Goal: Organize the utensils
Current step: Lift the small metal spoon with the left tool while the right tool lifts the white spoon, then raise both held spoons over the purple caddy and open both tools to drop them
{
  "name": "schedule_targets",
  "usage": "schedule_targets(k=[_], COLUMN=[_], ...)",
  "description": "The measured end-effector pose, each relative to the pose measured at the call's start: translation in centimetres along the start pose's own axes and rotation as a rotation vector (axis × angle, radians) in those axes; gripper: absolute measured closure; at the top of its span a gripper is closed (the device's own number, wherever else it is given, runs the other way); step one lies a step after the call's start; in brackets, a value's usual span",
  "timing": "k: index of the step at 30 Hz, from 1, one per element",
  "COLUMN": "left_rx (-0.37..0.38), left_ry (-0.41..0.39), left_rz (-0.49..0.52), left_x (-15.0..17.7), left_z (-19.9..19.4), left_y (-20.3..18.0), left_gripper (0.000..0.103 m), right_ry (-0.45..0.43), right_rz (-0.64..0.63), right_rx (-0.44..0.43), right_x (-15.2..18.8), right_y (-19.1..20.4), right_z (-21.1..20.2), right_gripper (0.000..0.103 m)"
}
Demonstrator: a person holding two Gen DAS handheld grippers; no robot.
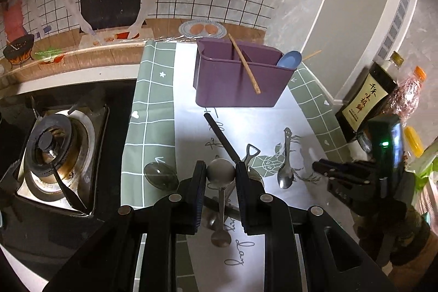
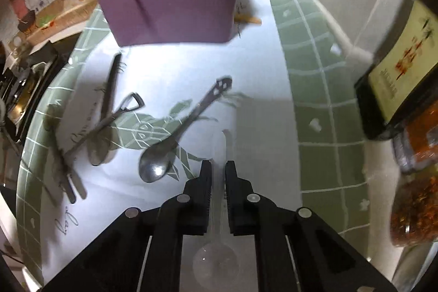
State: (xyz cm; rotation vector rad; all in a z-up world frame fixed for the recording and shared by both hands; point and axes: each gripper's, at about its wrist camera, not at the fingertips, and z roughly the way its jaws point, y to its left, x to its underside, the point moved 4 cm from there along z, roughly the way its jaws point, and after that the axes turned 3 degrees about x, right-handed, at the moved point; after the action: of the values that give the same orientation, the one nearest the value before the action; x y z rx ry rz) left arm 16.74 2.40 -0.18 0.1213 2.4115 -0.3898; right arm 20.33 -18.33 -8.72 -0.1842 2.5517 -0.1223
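Only a blue spoon (image 1: 288,59) and chopsticks (image 1: 244,64) stood in the purple caddy (image 1: 235,81); before it, left tongs (image 1: 220,177) gripped a metal ladle (image 1: 221,171), right tongs (image 2: 218,168) pinched a clear spoon (image 2: 216,259), others still lay on the surface (image 1: 273,116).

**Readable text: one bottle label, one word on the mat**

The dark sauce bottle with a cream paper label (image 1: 366,97), standing at the right edge of the tabletop, carries four large black Chinese characters running down the label: 千禾 above, then 味极鲜. A line of smaller print below them is too small to read. In the right wrist view the same label is blurred and cannot be read.

The white centre panel of the green checked table mat (image 1: 191,251) bears looping cursive script; near the mat's front edge one word reads "day". The remaining script, nearer the purple plastic utensil caddy (image 1: 235,81), is partly covered and illegible.
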Motion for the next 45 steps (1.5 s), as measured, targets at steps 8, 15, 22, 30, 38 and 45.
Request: schedule_targets(k=[8,15,22,30,38,45], left_rx=[0.0,-0.005,-0.002,0.047,0.001,-0.02], left_ry=[-0.022,-0.059,-0.256,-0.393,-0.354,-0.287], left_rz=[0.019,0.059,0.135,0.132,0.093,0.035], left_x=[-0.7,-2.5,-10.6,-20.4,-23.4,-23.4], left_z=[-0.9,-1.9,-7.2,-9.0,-2.9,3.1], left_y=[-0.4,-1.2,-3.3,-4.8,-4.0,-1.7], left_gripper=[0.081,0.081,0.081,0.081,0.081,0.081], right_ry=[-0.106,-0.179,-0.377,-0.627,-0.632,-0.6], right_rz=[0.017,0.043,0.048,0.05,0.089,0.123], right_rx=[-0.029,-0.04,-0.058,-0.117,-0.167,-0.21], right_x=[-1.4,-2.6,-8.8,-18.4,-23.2,-24.6], right_y=[-0.4,-1.0,-2.3,-3.3,-3.1,-2.5], right_z=[-4.2,-6.8,-14.2,-22.0,-16.8,-9.3], right_gripper=[0.094,0.094,0.094,0.094,0.094,0.094])
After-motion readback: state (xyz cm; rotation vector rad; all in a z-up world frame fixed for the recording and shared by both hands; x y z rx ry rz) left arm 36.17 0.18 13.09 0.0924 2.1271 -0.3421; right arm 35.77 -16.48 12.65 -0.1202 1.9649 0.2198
